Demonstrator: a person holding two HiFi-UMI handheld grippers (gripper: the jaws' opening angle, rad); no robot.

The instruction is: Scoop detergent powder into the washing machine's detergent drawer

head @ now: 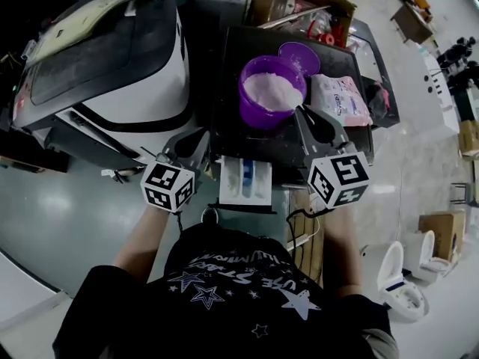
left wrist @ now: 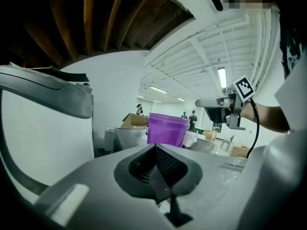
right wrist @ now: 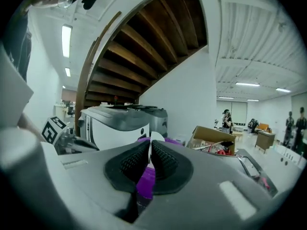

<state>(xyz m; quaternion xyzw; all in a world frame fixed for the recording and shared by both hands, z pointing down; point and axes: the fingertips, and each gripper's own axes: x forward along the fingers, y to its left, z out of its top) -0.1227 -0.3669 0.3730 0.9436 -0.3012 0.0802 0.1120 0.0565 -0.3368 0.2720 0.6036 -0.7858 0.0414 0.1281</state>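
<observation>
A purple tub (head: 269, 92) of white detergent powder stands on the dark top of the washing machine (head: 232, 73); in the left gripper view the tub (left wrist: 165, 128) is straight ahead. The white detergent drawer (head: 245, 179) is pulled out toward me below it. My right gripper (head: 305, 114) is at the tub's right rim, shut on a thin white scoop (right wrist: 154, 137), of which only an edge shows above the jaws. My left gripper (head: 196, 144) hangs left of the drawer, shut with nothing in it; its jaws (left wrist: 156, 152) meet.
The tub's purple lid (head: 299, 54) lies behind it and a pink-and-white detergent bag (head: 340, 99) lies to its right. A cardboard box (head: 299, 6) stands at the back. A white and black machine (head: 112, 58) fills the left.
</observation>
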